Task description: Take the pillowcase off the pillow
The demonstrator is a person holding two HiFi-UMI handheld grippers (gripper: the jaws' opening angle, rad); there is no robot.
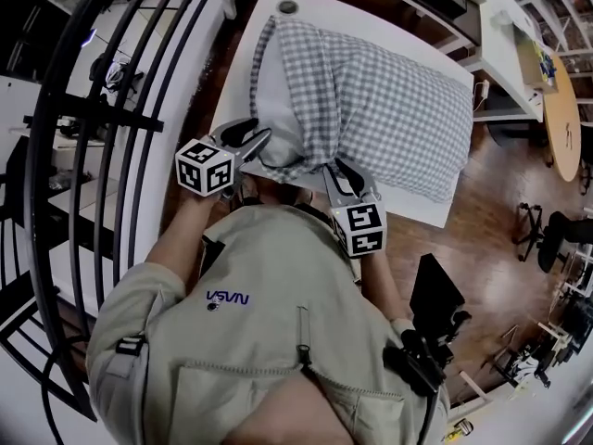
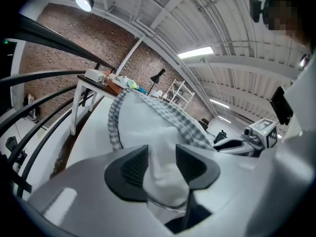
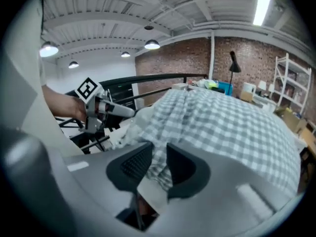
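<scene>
A pillow in a grey-and-white checked pillowcase [image 1: 389,109] lies on a white table [image 1: 243,54]. At its near left end the bare white pillow [image 1: 273,100] shows out of the case's mouth. My left gripper [image 1: 259,142] is at that end; in the left gripper view [image 2: 162,154] its jaws stand apart with a fold of white pillow between them. My right gripper [image 1: 338,170] is at the case's near edge; in the right gripper view [image 3: 159,157] its jaws are slightly apart with checked cloth hanging between them. Each gripper appears in the other's view [image 2: 232,142] [image 3: 118,110].
A black curved railing [image 1: 111,109] runs along the left of the table. Other white desks stand at the top right, with a round wooden table [image 1: 565,119] at the right edge. Dark equipment [image 1: 435,295] sits on the wooden floor to my right.
</scene>
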